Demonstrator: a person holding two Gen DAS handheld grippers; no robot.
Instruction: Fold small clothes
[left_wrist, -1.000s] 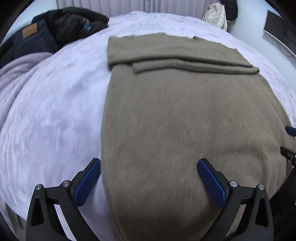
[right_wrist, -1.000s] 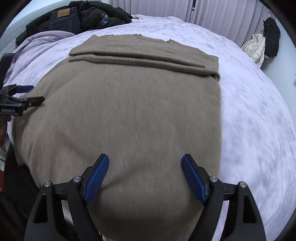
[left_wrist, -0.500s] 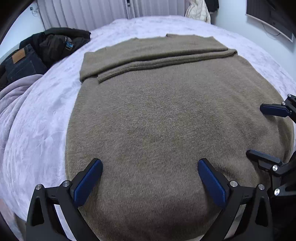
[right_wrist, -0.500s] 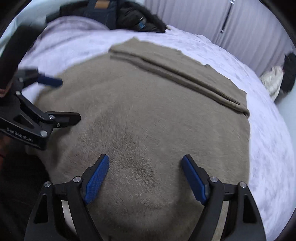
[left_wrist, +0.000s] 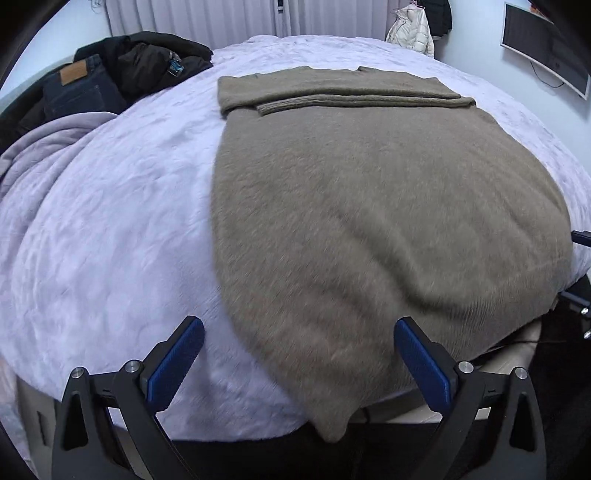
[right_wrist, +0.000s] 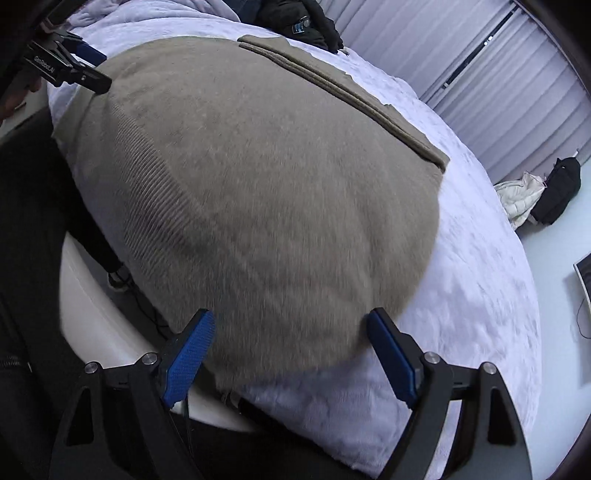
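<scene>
Since a second ago: both grippers shifted out to near hem corners | sweater flat along bed near edge, sleeves folded across far end | left gripper fingers wide, empty | right gripper fingers opening, unpinched | left: body folds.

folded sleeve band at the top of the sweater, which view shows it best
The left wrist view: the folded sleeve band runs level, sharp and whole across the sweater. The right wrist view shows it slanted, foreshortened and smaller, towards the picture's top.
</scene>
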